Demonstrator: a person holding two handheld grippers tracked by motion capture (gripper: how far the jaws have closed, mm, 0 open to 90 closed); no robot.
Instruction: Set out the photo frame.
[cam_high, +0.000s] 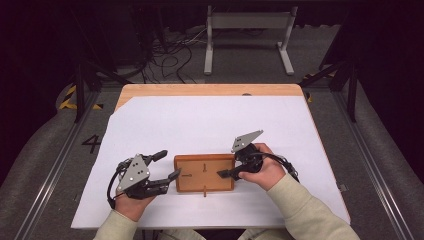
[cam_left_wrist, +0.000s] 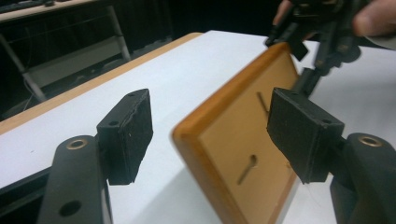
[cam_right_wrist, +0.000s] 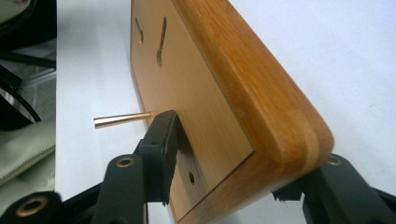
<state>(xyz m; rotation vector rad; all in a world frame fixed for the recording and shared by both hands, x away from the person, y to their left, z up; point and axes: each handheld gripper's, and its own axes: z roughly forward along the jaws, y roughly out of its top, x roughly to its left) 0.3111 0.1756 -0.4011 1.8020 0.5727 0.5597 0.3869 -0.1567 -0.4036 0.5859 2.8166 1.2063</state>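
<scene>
Nearest the person, the left gripper (cam_high: 162, 170) sits at the left short end of the rectangular orange-brown wooden board (cam_high: 200, 169), its fingers (cam_left_wrist: 128, 135) spread wide with that end between them and neither pad touching the wood. The board lies flat, back side up, on the white sheet (cam_high: 210, 125) that covers the wooden desk (cam_high: 210, 90), toward the near edge and centred between the 2 hands. Its long axis runs left to right across the desk, so its short ends point at the 2 grippers. A thin brass-coloured peg (cam_right_wrist: 122, 119) sticks out from the near long edge toward the person, and narrow keyhole slots (cam_right_wrist: 161, 39) are cut into the upturned face.

At the right short end, the right gripper (cam_high: 229, 173) has its fingers (cam_right_wrist: 161, 149) closed on the board's corner, 1 pad on the upturned face and the other under the rounded edge.

This looks like the stage of securing the board at both ends before lifting or turning it. The next move likely calls for the left fingers to close squarely across the board's thickness, matching the right grip, so the board rises level without twisting.
</scene>
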